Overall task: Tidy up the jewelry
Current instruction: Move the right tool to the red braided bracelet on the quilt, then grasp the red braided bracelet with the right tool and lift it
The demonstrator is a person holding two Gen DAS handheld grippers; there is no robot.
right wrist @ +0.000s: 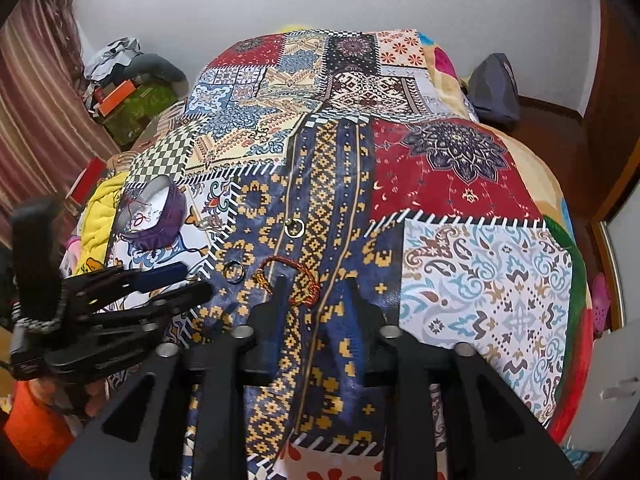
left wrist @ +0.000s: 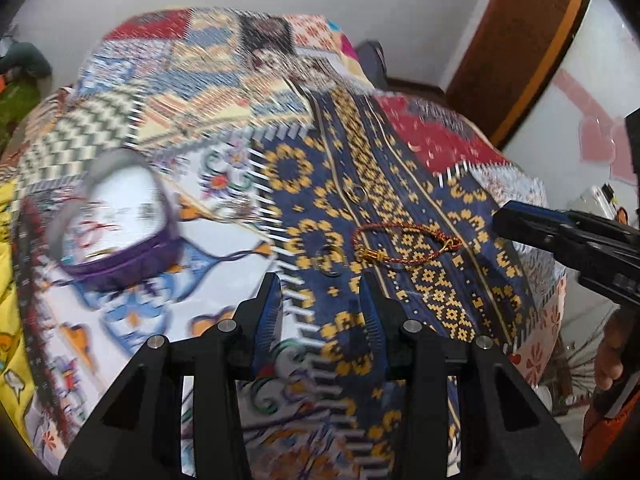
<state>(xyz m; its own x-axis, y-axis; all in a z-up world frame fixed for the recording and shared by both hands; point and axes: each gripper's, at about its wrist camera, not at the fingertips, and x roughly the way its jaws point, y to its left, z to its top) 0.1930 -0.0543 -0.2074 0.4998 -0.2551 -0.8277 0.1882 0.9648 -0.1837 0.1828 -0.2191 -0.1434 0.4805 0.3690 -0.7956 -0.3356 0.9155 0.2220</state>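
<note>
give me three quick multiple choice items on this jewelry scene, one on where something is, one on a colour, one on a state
1. Where does the red braided bracelet lie?
A. on the navy and gold patch of the bedspread
B. inside the purple pouch
C. in the left gripper

2. What colour is the open pouch?
A. green
B. purple
C. white

3. How do the right gripper's jaws stand?
A. clamped on a ring
B. clamped on the bracelet
C. open, holding nothing

Answers: 1 A, the bracelet rests flat on the navy patch, near the dark ring and the gold ring. 2 B, its fabric wall is purple. 3 C, bare quilt shows between the fingers.
</note>
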